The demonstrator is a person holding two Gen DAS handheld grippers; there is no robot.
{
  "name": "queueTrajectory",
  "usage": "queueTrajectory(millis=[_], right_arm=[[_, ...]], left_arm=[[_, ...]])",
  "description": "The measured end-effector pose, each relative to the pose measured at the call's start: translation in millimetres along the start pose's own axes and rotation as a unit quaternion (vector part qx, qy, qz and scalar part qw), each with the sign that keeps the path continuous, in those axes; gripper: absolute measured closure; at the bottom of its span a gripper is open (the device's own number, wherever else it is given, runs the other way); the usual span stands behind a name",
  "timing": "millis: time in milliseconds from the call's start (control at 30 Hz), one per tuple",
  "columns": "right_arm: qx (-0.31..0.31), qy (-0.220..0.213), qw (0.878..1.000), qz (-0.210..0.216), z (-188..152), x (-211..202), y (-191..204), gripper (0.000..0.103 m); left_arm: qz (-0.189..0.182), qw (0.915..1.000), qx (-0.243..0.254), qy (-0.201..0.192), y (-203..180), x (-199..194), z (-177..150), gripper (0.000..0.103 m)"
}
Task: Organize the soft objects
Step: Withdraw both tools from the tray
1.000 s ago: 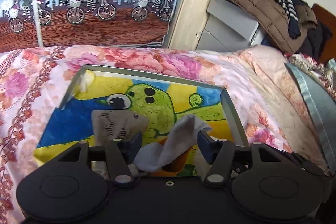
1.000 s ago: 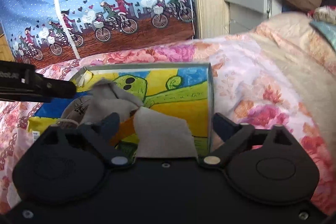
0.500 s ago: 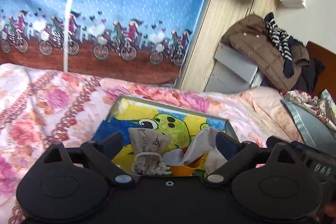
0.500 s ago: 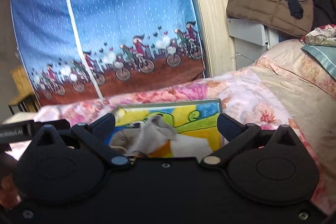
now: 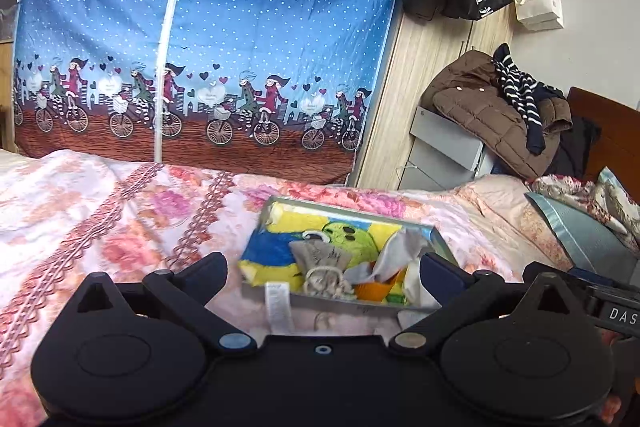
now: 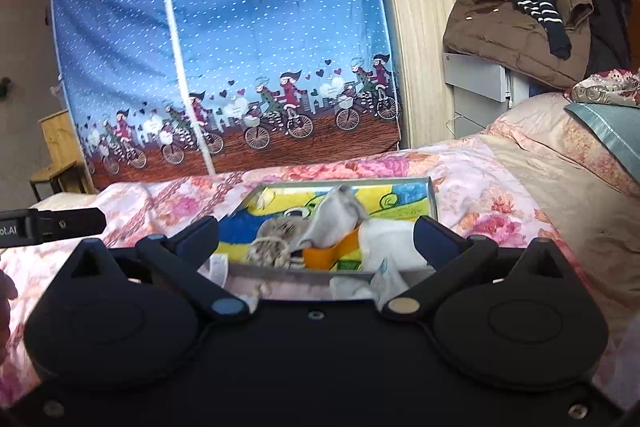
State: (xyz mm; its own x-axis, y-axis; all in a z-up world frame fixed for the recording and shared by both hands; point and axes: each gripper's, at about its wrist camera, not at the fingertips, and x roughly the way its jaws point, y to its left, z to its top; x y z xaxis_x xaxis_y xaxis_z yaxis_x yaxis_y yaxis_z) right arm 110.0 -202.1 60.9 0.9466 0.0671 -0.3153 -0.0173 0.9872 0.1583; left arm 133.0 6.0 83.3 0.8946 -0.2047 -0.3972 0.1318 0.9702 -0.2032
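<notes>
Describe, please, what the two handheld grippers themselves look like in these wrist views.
Both are matte black plastic. The left gripper has two rounded disc housings, angled link arms and dark blue finger pads, with one bluish and one brass-coloured pivot pin. The right gripper looks the same in its own view; seen from the left wrist, its side carries white lettering. No cables or sleeves are visible.

Both grippers are matte black: the left gripper and right gripper each carry two round discs, angled link arms and dark blue fingertips. Pivot caps differ (one bluish, one brass-coloured), with a small centre screw.
</notes>
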Motion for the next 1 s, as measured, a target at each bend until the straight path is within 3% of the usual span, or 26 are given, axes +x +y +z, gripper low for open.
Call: queueTrajectory(millis=[400, 567, 733, 1000], right_arm=[[0.046, 0.058, 0.997, -0.036, -33.1, -31.8, 13.0, 0.000], [0.025, 0.068, 0.996, -0.061, -36.9, -28.4, 18.9, 0.000], [0.005, 0.119, 0.989, -0.085, -46.4, -8.1, 23.7, 0.000], [-0.001, 0.146, 0.985, -0.087, -57.4, -7.2, 28.8, 0.000]], left_arm=[[0.010, 0.9989, 0.045, 0.008, 16.5, -56.1, -42.5, 0.001], [0.012, 0.9978, 0.056, 0.034, 20.6, -51.7, -64.1, 0.001], [0.029, 0.9935, 0.086, 0.069, 16.9, -39.2, -77.8, 0.001], [0.031, 0.9921, 0.080, 0.091, 19.4, -34.7, -80.6, 0.001]])
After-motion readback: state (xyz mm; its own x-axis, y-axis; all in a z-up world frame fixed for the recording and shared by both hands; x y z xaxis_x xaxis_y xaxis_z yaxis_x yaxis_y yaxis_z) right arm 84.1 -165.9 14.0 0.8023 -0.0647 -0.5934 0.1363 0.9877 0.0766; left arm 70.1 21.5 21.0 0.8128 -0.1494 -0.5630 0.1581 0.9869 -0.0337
